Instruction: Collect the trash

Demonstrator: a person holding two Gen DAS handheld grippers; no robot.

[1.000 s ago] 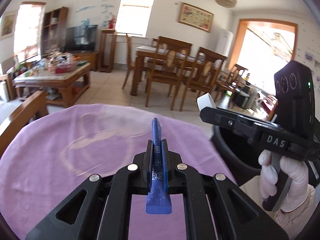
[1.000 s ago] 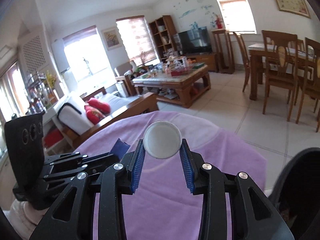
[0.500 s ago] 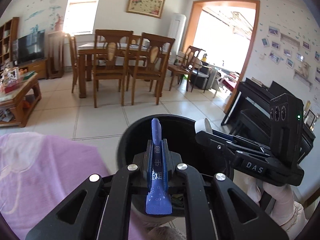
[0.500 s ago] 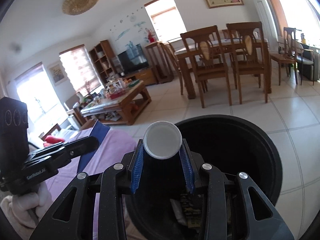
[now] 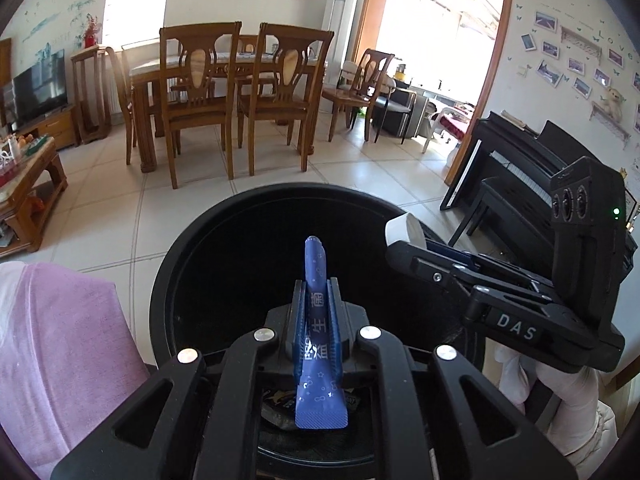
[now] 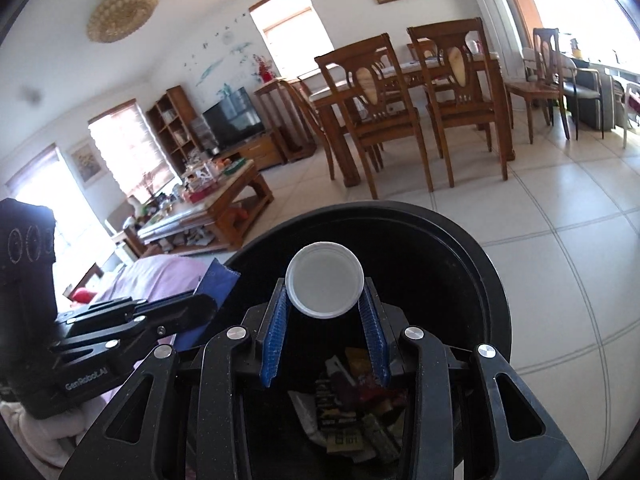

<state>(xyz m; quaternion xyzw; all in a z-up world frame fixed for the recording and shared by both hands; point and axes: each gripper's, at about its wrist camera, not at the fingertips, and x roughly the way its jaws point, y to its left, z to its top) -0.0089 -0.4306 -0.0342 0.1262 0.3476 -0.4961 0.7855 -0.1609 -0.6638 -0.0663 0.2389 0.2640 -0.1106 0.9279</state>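
Over the mouth of a black bin (image 5: 256,216) on the tiled floor (image 5: 360,168), both grippers are held side by side. The left gripper (image 5: 318,300) has its fingers (image 5: 297,320) almost closed on a blue sachet (image 5: 318,344), which stands on edge between the pads and sticks out past their tips; those jaws have just been opening a little, yet the sachet is still between them. The right gripper (image 6: 324,300) grasps a white cap (image 6: 325,279) by its rim near the fingertips, its flat face towards the camera. Under both, at the bottom of the bin, lie dark wrappers (image 6: 352,416). A lilac cloth (image 5: 60,344) covers the bench just left of the bin's rim. A gloved hand (image 5: 568,408) holds the right gripper's handle in the left view. Behind stand wooden chairs (image 5: 200,92) around a dining table, and a black piano (image 5: 520,176) by the right wall.
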